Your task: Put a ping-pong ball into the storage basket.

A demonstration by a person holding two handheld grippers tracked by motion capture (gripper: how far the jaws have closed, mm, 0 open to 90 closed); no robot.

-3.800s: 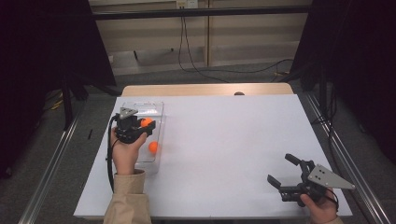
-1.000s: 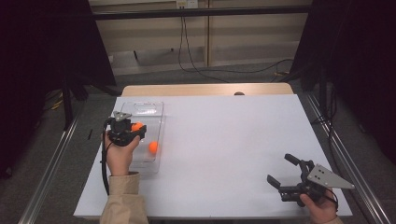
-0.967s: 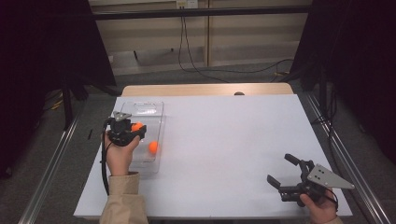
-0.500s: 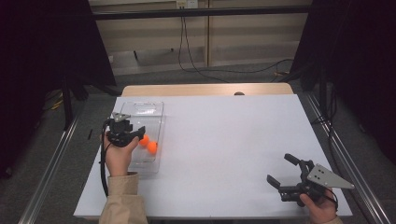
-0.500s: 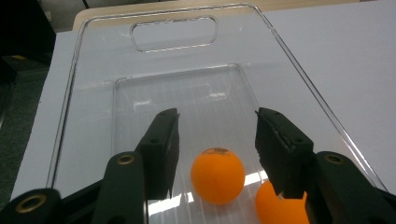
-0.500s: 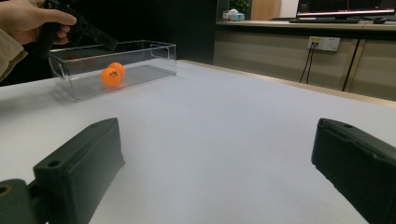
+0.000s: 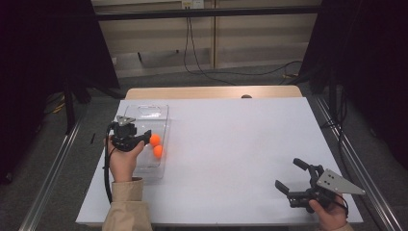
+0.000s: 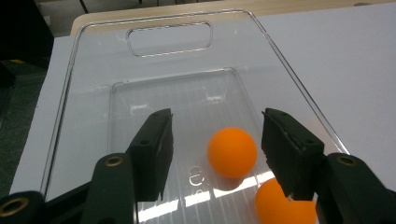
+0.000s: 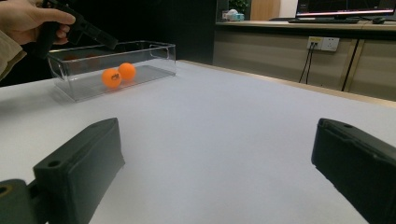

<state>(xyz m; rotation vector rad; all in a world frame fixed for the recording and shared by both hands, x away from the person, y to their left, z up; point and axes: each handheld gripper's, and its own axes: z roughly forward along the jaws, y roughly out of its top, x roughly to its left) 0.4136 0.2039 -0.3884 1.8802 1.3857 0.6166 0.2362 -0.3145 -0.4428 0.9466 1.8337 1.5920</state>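
White surface (image 7: 231, 144), clear bin (image 7: 159, 111) at its left edge, left tool (image 8: 217, 154) over the bin, jaws just opened and empty, two orange balls (image 8: 232, 152) on the bin floor below and right of it, right tool (image 7: 292, 179) well apart from the bin, jaws wide, empty

Clear glossy plastic tray (image 8: 289, 79), smooth matt orange balls (image 8: 232, 152), matt white tabletop (image 7: 240, 144).

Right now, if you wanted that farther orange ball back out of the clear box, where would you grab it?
Across its middle, coming straight down through the open top. The farther ball is round and lies on the floor of the clear box, whose walls block any sideways approach; the nearer ball crowds one side.
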